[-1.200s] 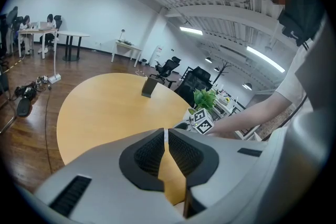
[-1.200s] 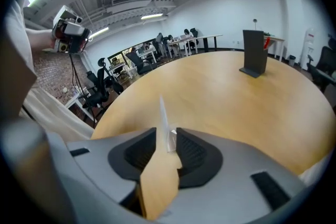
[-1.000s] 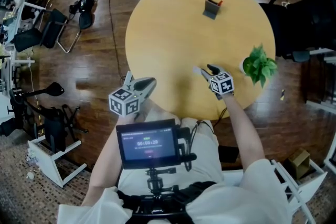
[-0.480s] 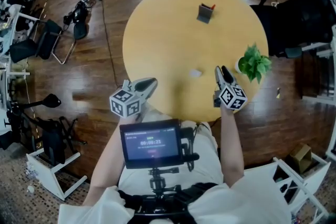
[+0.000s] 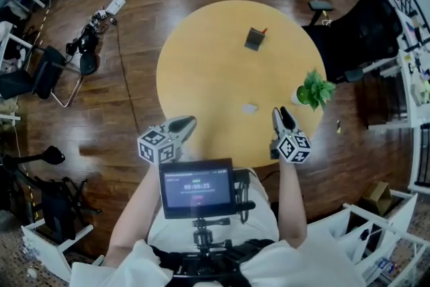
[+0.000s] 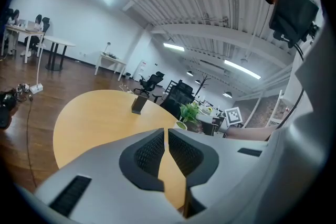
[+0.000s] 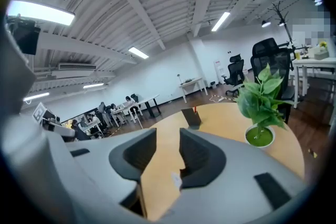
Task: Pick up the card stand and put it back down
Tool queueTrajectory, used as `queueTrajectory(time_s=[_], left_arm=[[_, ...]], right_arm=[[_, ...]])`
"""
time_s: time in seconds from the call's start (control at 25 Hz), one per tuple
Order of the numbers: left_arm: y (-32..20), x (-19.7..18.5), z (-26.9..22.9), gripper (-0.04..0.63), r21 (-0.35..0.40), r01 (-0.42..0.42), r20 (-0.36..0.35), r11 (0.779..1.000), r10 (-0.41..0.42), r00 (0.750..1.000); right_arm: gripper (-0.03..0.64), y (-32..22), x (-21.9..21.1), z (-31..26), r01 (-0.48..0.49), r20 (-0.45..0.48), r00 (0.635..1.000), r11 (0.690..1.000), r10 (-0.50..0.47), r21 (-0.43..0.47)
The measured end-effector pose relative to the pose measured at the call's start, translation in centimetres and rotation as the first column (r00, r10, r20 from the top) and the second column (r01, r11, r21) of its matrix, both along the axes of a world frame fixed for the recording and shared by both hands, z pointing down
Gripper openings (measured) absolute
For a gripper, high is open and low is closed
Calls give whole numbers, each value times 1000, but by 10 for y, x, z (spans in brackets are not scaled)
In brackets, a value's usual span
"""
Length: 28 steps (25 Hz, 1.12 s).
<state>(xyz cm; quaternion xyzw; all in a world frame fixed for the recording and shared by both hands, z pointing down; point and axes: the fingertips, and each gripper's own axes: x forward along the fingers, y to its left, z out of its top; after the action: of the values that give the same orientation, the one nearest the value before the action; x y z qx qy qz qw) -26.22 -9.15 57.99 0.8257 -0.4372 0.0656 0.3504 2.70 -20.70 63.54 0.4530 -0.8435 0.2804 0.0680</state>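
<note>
Beside rt hand-held gripper (image 5: 280, 115) — jaws just closing, empty — card stand (image 5: 250, 108), prob. apart.

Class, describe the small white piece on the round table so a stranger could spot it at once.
Start at the round yellow table. Near its lower edge in the head view, left of the potted plant, lies the small white piece. It is pale and low, unlike the dark upright holder on the far side.
</note>
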Motion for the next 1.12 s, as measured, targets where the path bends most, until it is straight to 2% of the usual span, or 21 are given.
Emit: queueTrajectory(time_s=[0.28,0.52,0.72,1.04,1.12], left_arm=[[30,-46,-5,26,40,1,-37,999,1,999],[77,-73,-3,26,55,-15,-67,998,19,998],[94,-89,0,26,67,-27,-96,997,34,995],[109,-77,20,24,60,-70,-132,996,77,988],[115,-72,18,12,63,-78,-142,995,86,986]], right_arm=[[135,41,-15,-29,-85,-64,994,996,85,12],[129,94,-48,-51,-112,-89,989,993,114,26],[128,134,-59,-69,-123,-117,985,992,127,38],[115,179,-51,-87,-144,-129,980,987,152,73],[112,184,-54,-88,-111,-125,985,990,122,91]])
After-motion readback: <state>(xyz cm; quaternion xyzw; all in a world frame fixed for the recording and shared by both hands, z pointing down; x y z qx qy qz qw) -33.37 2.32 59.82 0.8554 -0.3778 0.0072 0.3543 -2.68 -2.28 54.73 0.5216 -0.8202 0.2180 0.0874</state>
